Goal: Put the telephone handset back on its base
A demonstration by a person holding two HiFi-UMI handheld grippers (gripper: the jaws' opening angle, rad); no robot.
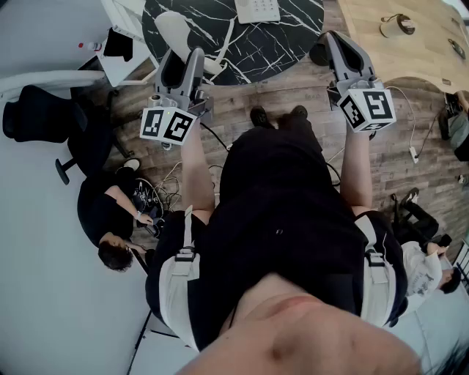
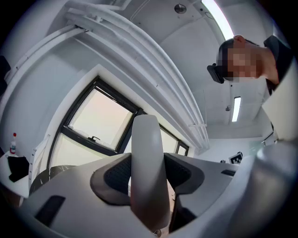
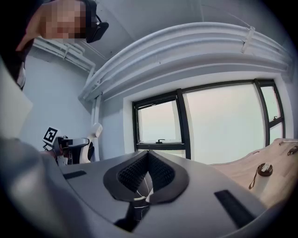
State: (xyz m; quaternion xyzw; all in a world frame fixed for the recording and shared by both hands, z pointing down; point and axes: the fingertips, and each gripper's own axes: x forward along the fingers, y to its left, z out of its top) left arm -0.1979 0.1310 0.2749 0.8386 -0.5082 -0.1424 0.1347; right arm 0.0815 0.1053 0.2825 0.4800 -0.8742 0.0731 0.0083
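In the head view my left gripper [image 1: 184, 56] is shut on the white telephone handset [image 1: 178, 31], which it holds over the near edge of the black marble table [image 1: 293, 36]. The white telephone base [image 1: 258, 9] lies on that table farther back, and a thin white cord [image 1: 229, 35] runs toward it. In the left gripper view the handset [image 2: 146, 139] stands upright between the dark pads [image 2: 116, 174], against a window and the ceiling. My right gripper [image 1: 331, 38] is shut and holds nothing. Its tips meet in the right gripper view [image 3: 148, 157], where the handset [image 3: 96, 130] shows small at the left.
A wooden table [image 1: 418, 58] with a small round object [image 1: 398, 26] stands at the upper right. A person [image 1: 110, 216] sits on the floor to the left beside cables and a black office chair [image 1: 51, 117]. More people [image 1: 425, 256] are at the right edge.
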